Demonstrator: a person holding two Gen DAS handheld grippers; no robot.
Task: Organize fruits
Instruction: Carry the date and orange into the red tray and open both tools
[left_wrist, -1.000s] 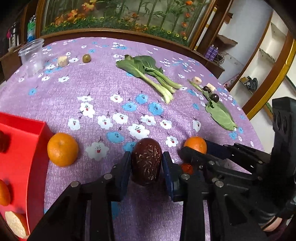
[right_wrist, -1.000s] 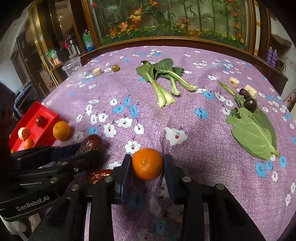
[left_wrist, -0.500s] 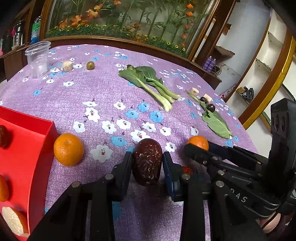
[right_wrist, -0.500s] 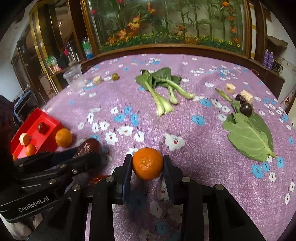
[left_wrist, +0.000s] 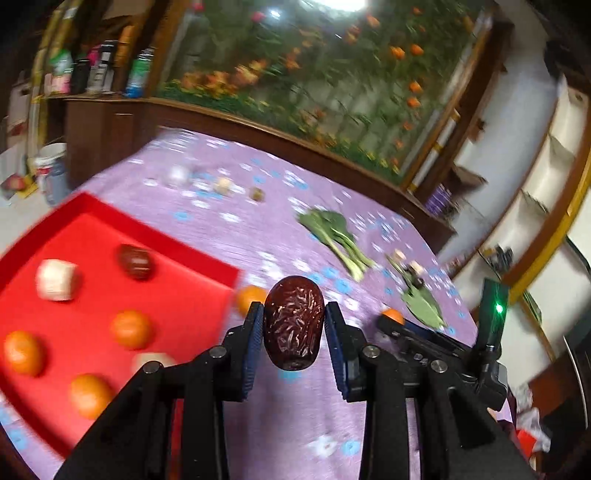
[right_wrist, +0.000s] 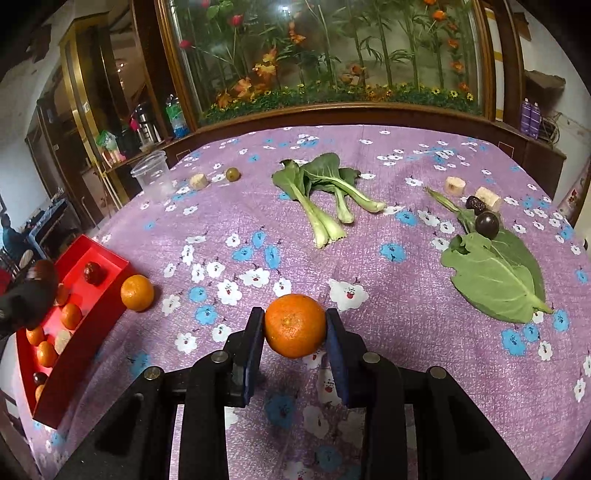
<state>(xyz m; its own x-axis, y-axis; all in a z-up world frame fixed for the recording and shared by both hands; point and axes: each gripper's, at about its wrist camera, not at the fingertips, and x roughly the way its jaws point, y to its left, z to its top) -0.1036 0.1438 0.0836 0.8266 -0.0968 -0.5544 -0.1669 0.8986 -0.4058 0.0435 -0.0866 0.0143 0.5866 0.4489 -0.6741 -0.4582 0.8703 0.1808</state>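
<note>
My left gripper (left_wrist: 294, 314) is shut on a wrinkled dark red date (left_wrist: 293, 332) and holds it in the air by the near right edge of the red tray (left_wrist: 155, 227). The tray holds another date (left_wrist: 136, 261), a white chunk (left_wrist: 57, 279) and several mandarins (left_wrist: 131, 328). My right gripper (right_wrist: 295, 319) is shut on a mandarin (right_wrist: 294, 330) just above the purple flowered cloth. In the right wrist view the red tray (right_wrist: 107, 299) sits far left, with the left gripper (right_wrist: 37, 280) over it. A loose mandarin (right_wrist: 137, 292) lies beside the tray.
Bok choy (right_wrist: 321, 195) lies mid-table. At the right are a big green leaf (right_wrist: 495, 273), a dark plum (right_wrist: 487, 224) and banana chunks (right_wrist: 454, 184). A clear plastic cup (right_wrist: 151, 173) and a small green fruit (right_wrist: 232, 173) stand far left. Wooden cabinets border the table.
My left gripper has swung left and risen with the date, from beside the right gripper to the red tray. The right gripper has stayed put with its mandarin.
</note>
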